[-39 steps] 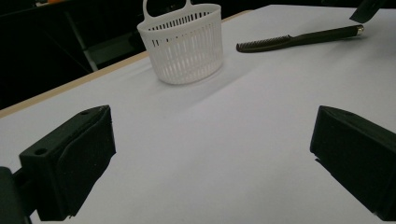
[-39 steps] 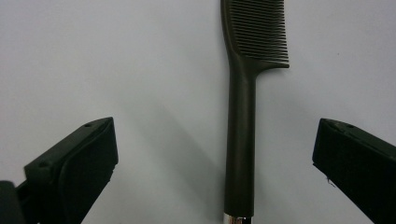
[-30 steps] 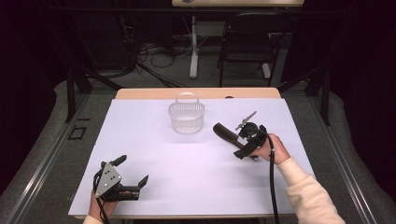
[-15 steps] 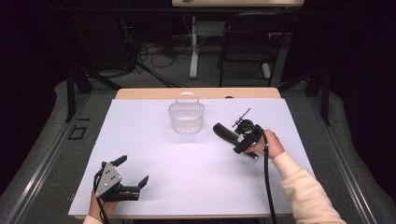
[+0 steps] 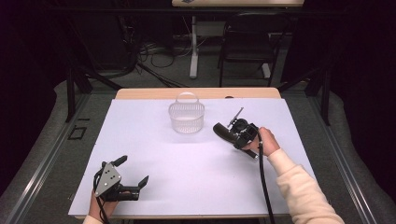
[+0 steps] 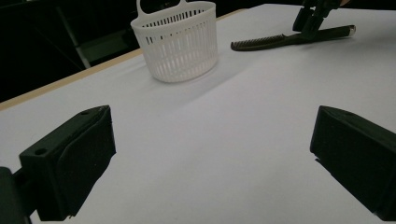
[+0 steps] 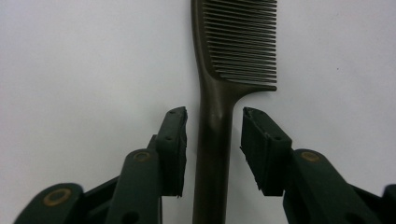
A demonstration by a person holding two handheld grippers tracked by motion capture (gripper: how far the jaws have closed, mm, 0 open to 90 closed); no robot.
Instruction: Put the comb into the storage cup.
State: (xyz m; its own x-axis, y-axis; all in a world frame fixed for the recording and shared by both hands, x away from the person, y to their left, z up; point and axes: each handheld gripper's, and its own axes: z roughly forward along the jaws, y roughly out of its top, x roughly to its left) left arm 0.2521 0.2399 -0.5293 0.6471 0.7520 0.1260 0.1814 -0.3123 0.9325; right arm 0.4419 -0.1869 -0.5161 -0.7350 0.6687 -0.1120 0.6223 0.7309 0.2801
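Observation:
A dark brown comb point(image 7: 243, 42) lies flat on the white table point(image 5: 187, 168), right of centre, its teeth end point(image 5: 220, 129) pointing left. My right gripper point(image 7: 212, 149) is open and straddles the comb's handle, with a narrow gap on each side. It also shows in the high view point(image 5: 236, 133), held by a hand in a cream sleeve. A white slatted basket point(image 5: 187, 116) with a loop handle stands upright beyond the middle of the table. My left gripper point(image 5: 133, 171) rests open near the front left edge, nothing between its fingers point(image 6: 70, 158). The left gripper view shows the basket point(image 6: 180, 42) and comb point(image 6: 289, 39) farther off.
The white sheet covers most of the table, with a wooden strip point(image 5: 196, 93) along the far edge. A chair point(image 5: 247, 42) and a desk leg point(image 5: 193, 46) stand on the floor beyond. A black cable point(image 5: 262, 182) trails from the right gripper along the sleeve.
My right gripper has shifted slightly left and farther away, settling over the comb's handle. The comb, the basket and my left gripper have stayed put.

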